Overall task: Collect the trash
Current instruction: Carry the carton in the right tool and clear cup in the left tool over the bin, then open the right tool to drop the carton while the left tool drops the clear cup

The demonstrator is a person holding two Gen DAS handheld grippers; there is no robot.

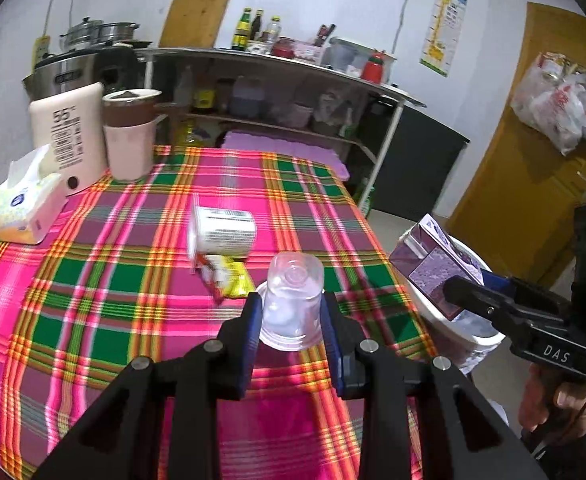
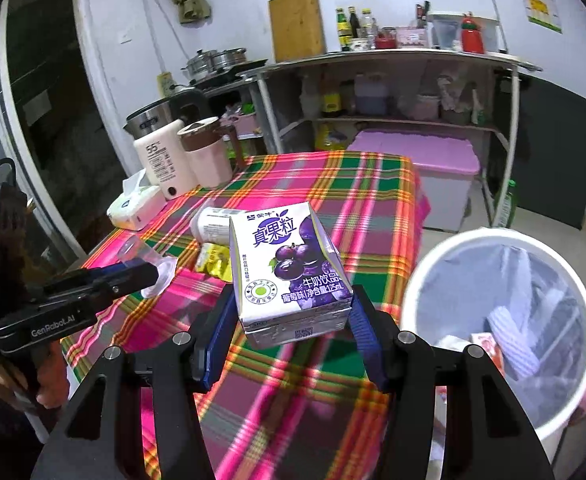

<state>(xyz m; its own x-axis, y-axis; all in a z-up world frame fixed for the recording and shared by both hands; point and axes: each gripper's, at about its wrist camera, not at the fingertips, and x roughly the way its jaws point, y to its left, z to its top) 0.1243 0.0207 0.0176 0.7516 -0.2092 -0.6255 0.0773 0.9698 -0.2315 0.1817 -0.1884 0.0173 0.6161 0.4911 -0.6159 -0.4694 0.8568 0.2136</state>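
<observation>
Left gripper (image 1: 292, 312) jaws clamping thin clear cup (image 1: 293, 300), right gripper (image 2: 291, 308) jaws clamping milk carton (image 2: 291, 276) (wide, low hold), could crush, slip, or miss bin (image 2: 493, 240).

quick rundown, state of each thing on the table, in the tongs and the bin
left tongs: shut on the clear plastic cup
clear plastic cup: upside down, held off the table
right tongs: shut on the purple grape milk carton
purple grape milk carton: held, tilted
white round bin: open, lined, some trash inside
white labelled bottle: lying on its side
yellow snack wrapper: crumpled, on the cloth
tissue pack: open, tissue sticking out
</observation>
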